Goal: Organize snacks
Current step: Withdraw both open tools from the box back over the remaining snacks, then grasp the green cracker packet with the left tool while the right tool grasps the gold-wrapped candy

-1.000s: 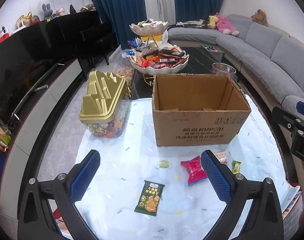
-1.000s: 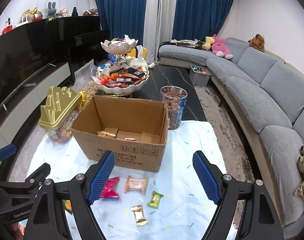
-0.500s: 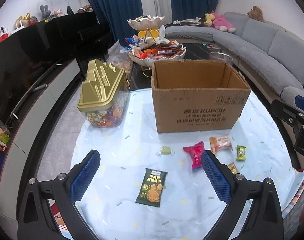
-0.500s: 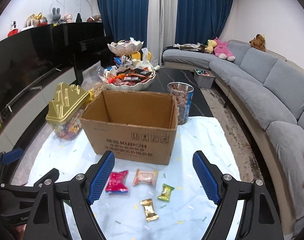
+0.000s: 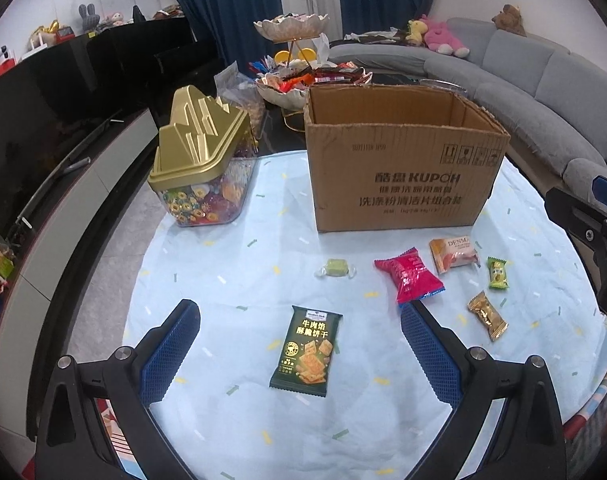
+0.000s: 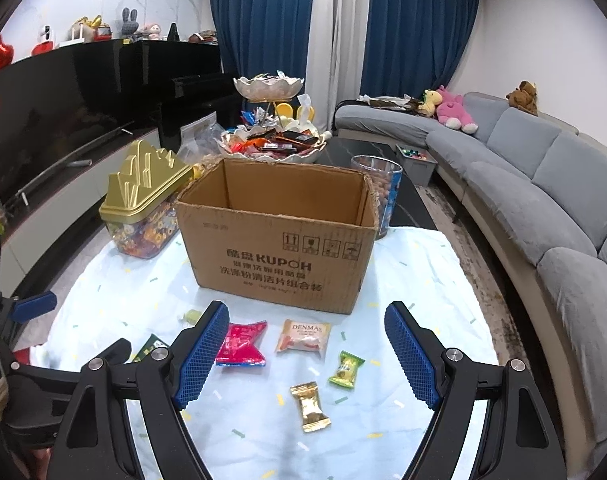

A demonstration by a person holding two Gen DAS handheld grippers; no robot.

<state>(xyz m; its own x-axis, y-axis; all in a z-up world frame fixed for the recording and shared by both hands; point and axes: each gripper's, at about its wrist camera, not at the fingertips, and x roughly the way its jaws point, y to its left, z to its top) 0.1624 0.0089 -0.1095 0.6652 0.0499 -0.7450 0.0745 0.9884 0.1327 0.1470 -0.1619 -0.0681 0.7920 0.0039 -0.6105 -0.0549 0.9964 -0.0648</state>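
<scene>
Both tongs, left tongs (image 5: 299, 354) and right tongs (image 6: 307, 354), have dropped nearer the worktop's (image 5: 231, 432) loose snacks, jaws open and empty, ready to start picking.

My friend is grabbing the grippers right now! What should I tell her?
Left gripper: open, empty, above the dark green cracker packet.
Right gripper: open, empty, above the small snacks.
On the blue tablecloth, in front of the cardboard box: wrapped green candy, red packet, orange Denmas packet, green candy, gold candy.
Done: nothing picked up; the box's inside is hidden.
Left: probably move all six into the box.
</scene>
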